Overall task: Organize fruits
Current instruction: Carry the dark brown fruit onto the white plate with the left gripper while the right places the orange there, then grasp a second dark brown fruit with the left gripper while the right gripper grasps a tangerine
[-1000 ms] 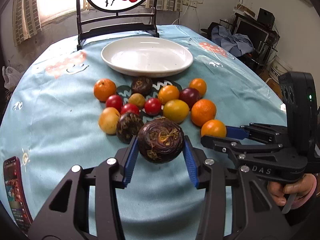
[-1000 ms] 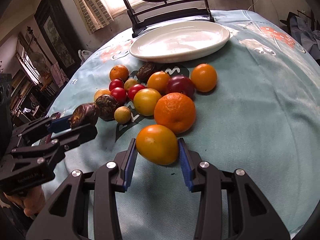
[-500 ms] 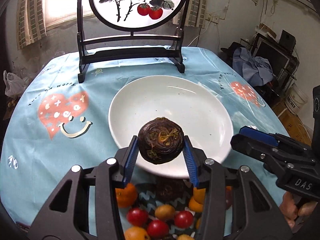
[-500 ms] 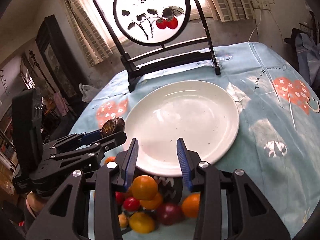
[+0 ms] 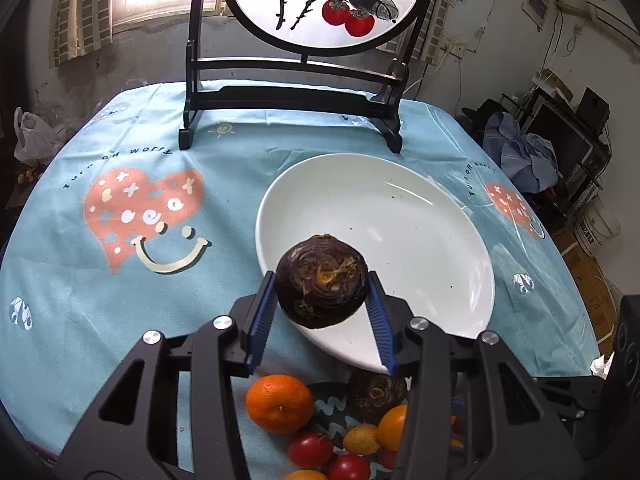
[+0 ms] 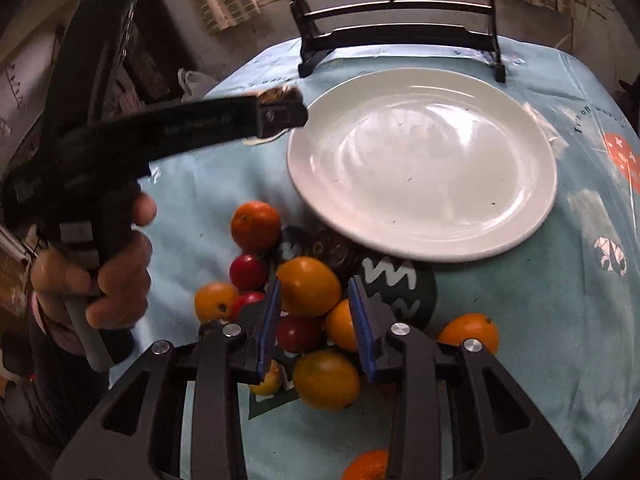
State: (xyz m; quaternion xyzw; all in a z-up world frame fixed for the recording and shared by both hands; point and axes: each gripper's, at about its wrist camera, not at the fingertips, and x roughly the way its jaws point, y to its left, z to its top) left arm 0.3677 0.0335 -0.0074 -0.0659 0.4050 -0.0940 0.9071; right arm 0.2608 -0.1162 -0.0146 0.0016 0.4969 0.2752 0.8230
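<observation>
A round table (image 5: 60,264) fills the frame, draped in a light blue cloth (image 5: 224,300) printed with coral hearts and a smiley. Top centre, a black stand (image 5: 288,96) with a painted round screen sits at the far edge. Right of centre lies a white plate (image 5: 400,216), bare. Bottom centre, a cluster of fruit (image 6: 308,288) rests on the cloth just beside the plate's near rim: oranges, red tomatoes, yellow ones, a dark brown one.

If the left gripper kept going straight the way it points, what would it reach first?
Most likely the white plate: the left gripper, shut on a dark brown round fruit, points down at the plate's near rim. Its height above is unclear.
</observation>
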